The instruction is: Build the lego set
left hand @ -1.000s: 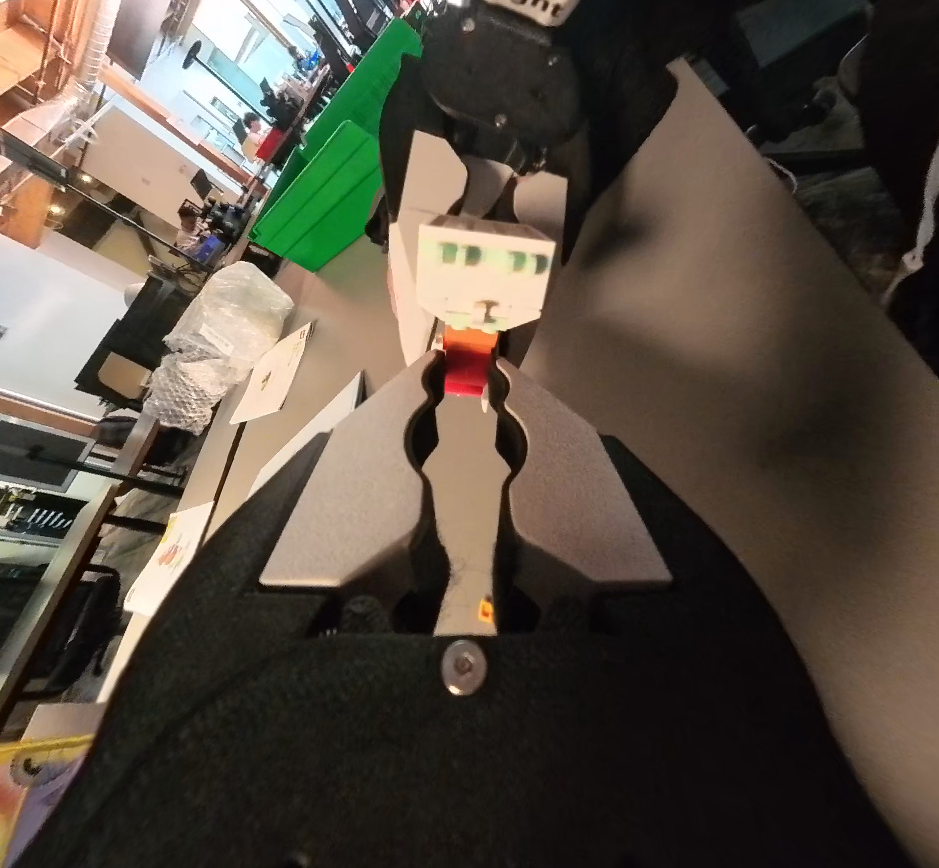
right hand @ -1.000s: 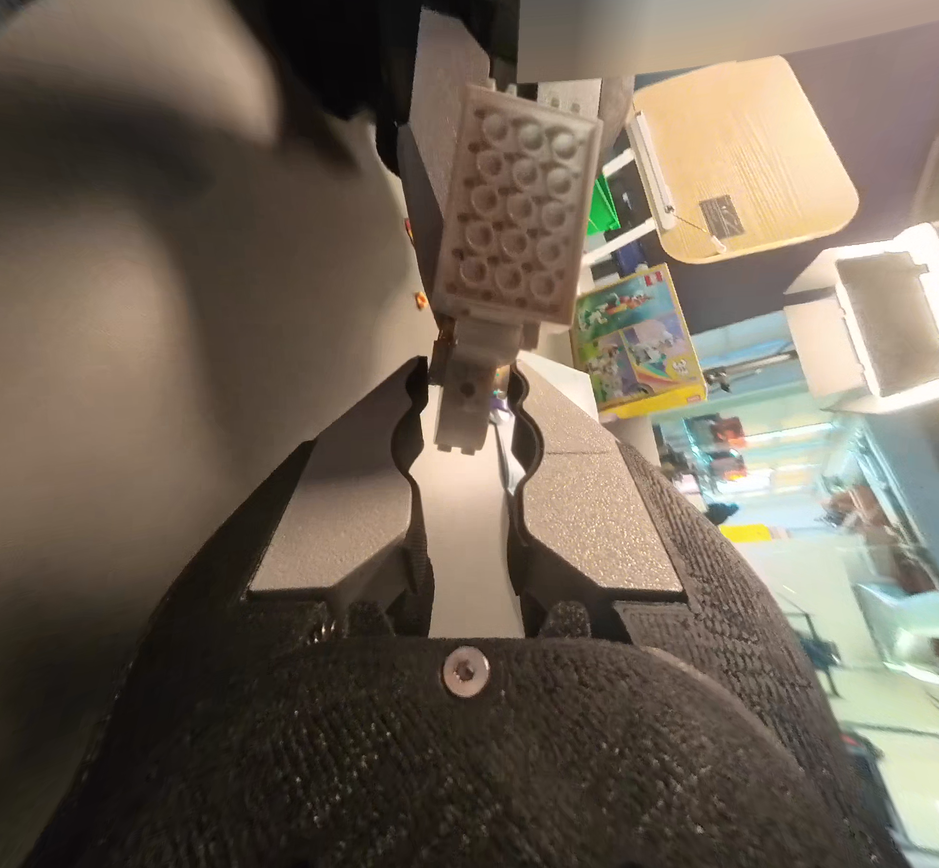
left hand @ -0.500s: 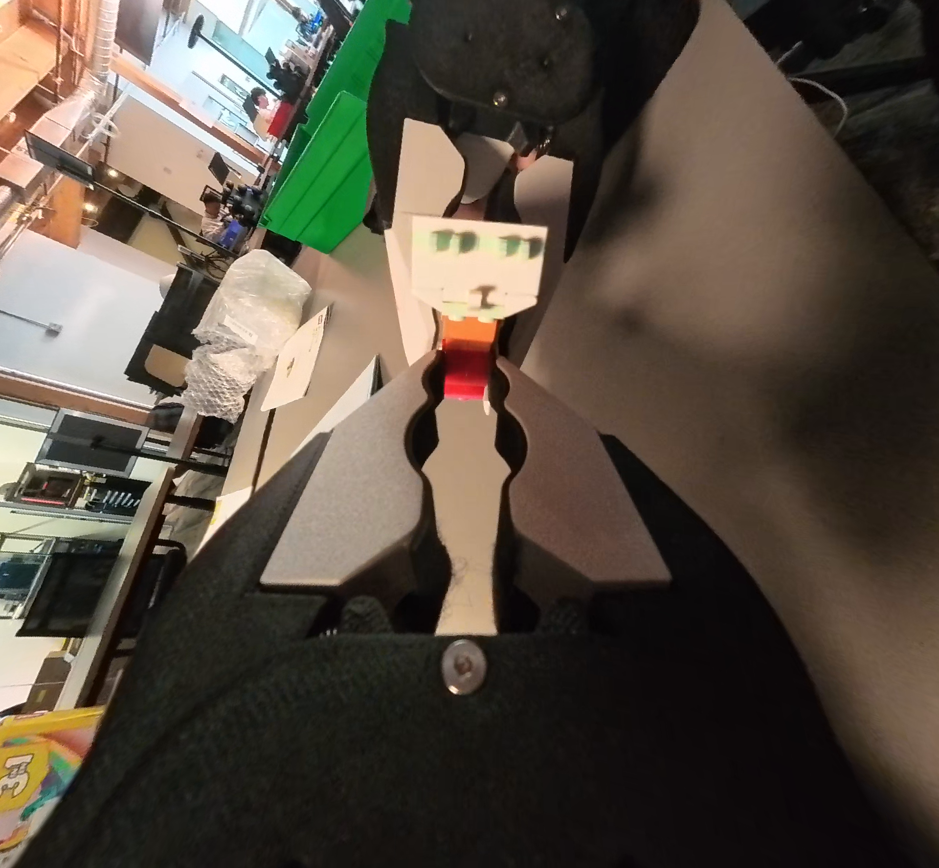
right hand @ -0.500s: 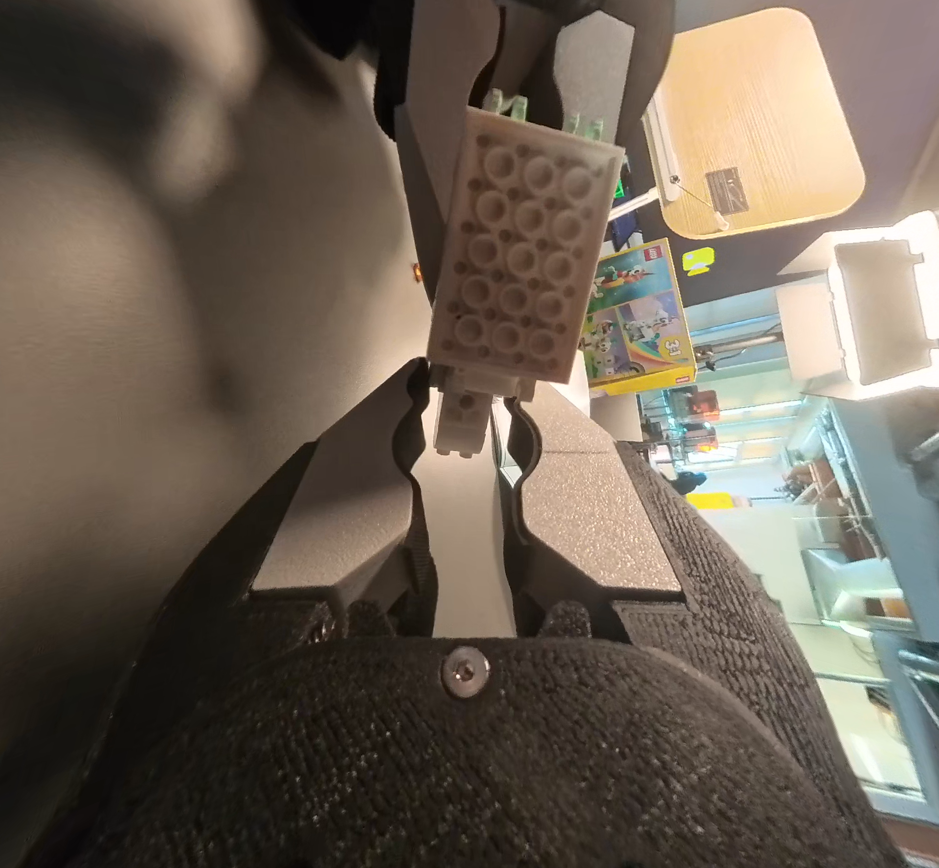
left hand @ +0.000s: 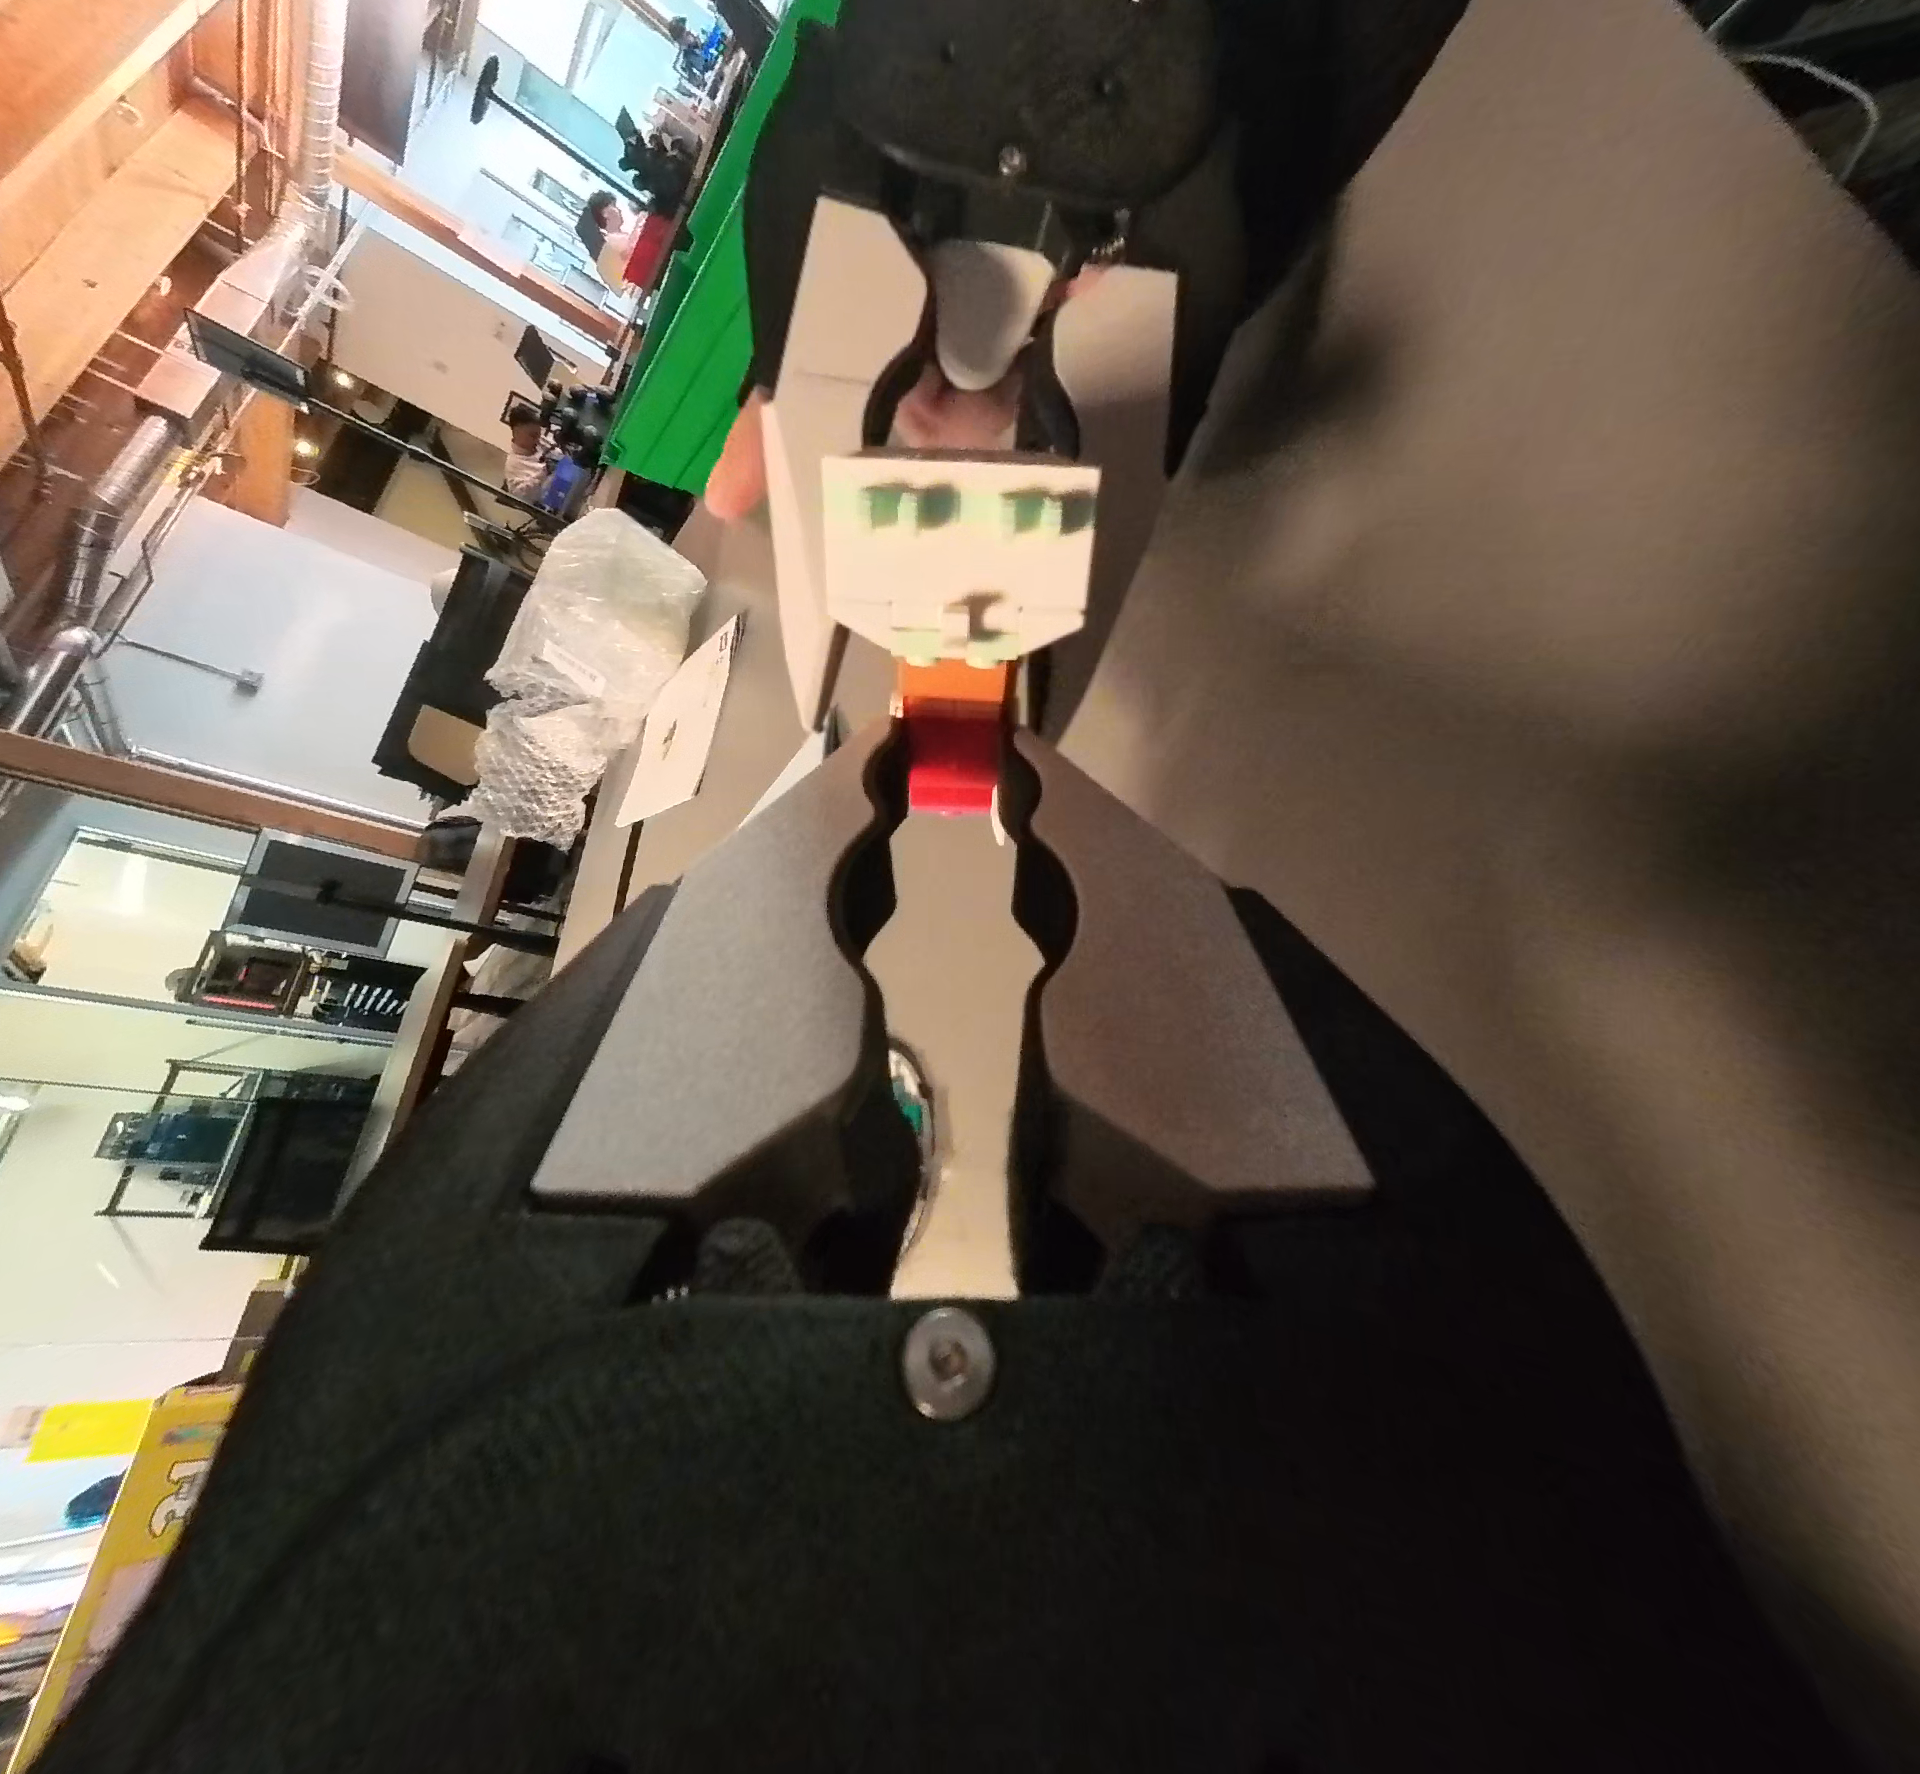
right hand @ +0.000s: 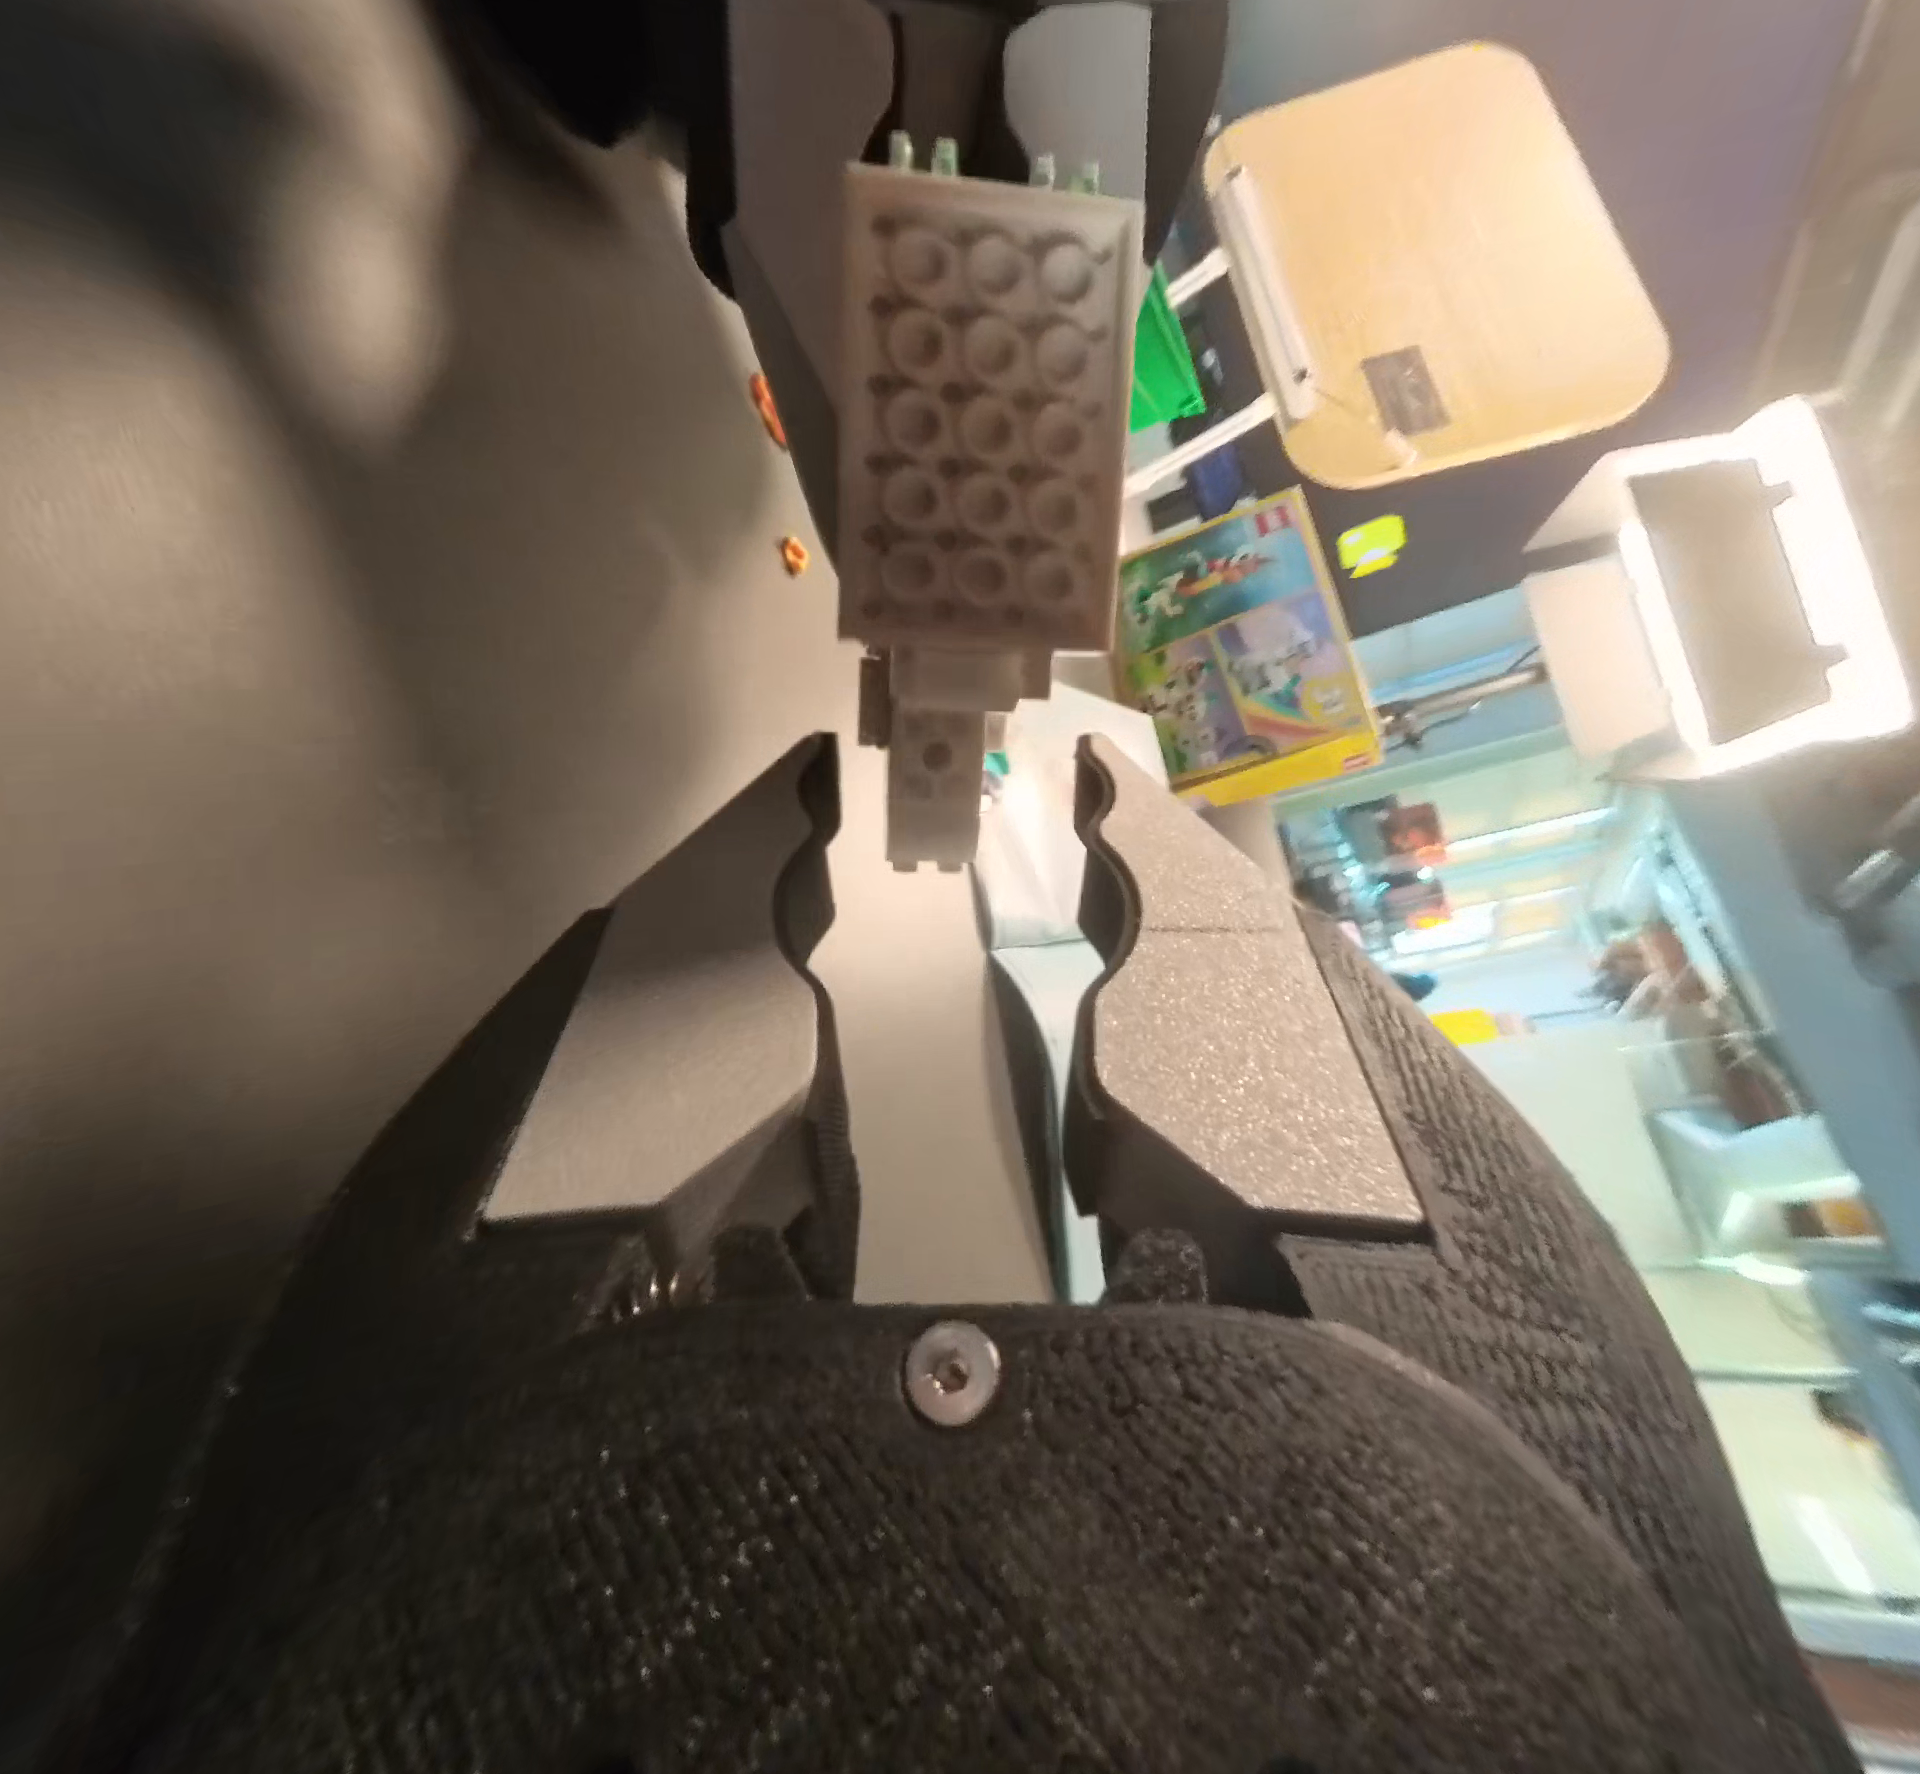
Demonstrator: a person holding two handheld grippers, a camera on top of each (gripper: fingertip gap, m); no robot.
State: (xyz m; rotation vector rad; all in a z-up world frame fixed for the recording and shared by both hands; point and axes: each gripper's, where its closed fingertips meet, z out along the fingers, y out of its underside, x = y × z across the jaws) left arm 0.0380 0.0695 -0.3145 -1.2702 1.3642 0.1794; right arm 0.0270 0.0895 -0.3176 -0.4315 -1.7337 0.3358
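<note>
A lego assembly hangs in the air between my two grippers, which face each other. In the left wrist view it is a white block with green studs [left hand: 961,540] on an orange and red stack [left hand: 951,753]. My left gripper [left hand: 954,756] is shut on the red brick. In the right wrist view I see the white plate's underside [right hand: 987,436] and a small white brick [right hand: 935,789] under it. My right gripper [right hand: 956,758] is open, with a gap on each side of that brick. The left gripper's fingers [right hand: 800,166] show behind the plate.
The grey table [left hand: 1455,581] lies below. Green bins [left hand: 717,301], bubble-wrap bags [left hand: 592,623] and a paper sheet [left hand: 686,727] stand at its far side. Two small orange pieces [right hand: 767,399] lie on the table. A colourful lego box [right hand: 1236,644] stands at its edge. Only a small space, under 4 cm, lies between the two pairs of fingers.
My right gripper has opened and let go of the small white brick. My left gripper has kept its hold on the red brick. Both views have shifted slightly.
</note>
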